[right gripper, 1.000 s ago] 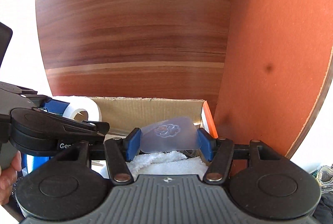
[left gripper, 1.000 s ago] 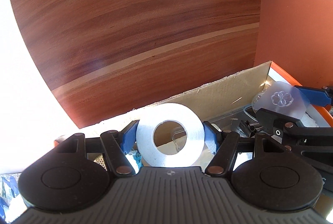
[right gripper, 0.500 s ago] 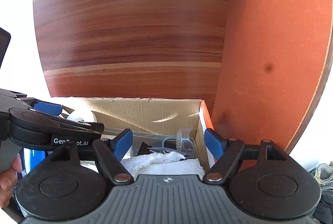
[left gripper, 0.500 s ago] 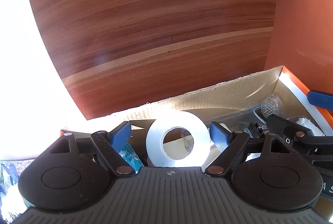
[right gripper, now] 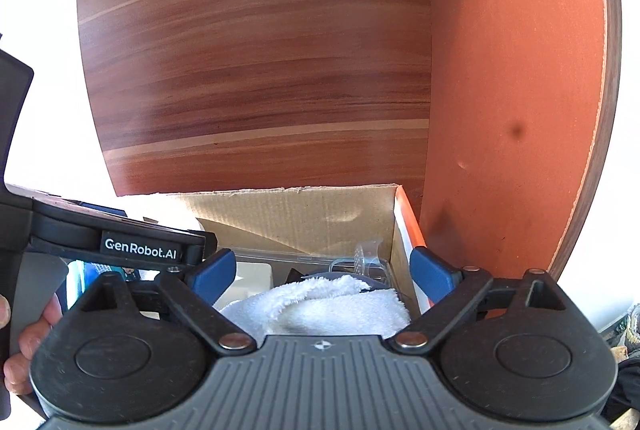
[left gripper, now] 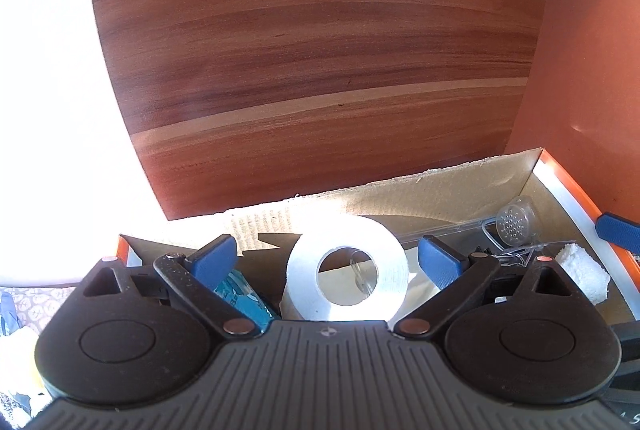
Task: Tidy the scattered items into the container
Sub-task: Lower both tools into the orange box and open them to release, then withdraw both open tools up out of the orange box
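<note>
A cardboard box with an orange rim stands against a wooden panel. A white tape roll stands on edge inside the box. My left gripper is open around the roll, its blue pads apart from it. A clear plastic piece lies at the box's right end and also shows in the right wrist view. My right gripper is open and empty above a white towel in the box.
A blue packet lies in the box's left part. A wooden back panel and an orange side panel wall in the box. The left gripper's body sits close to the left of my right gripper.
Both grippers opened. The left one let go of the tape roll, which now stands in the box. The right one dropped the clear plastic piece into the box's right end.
</note>
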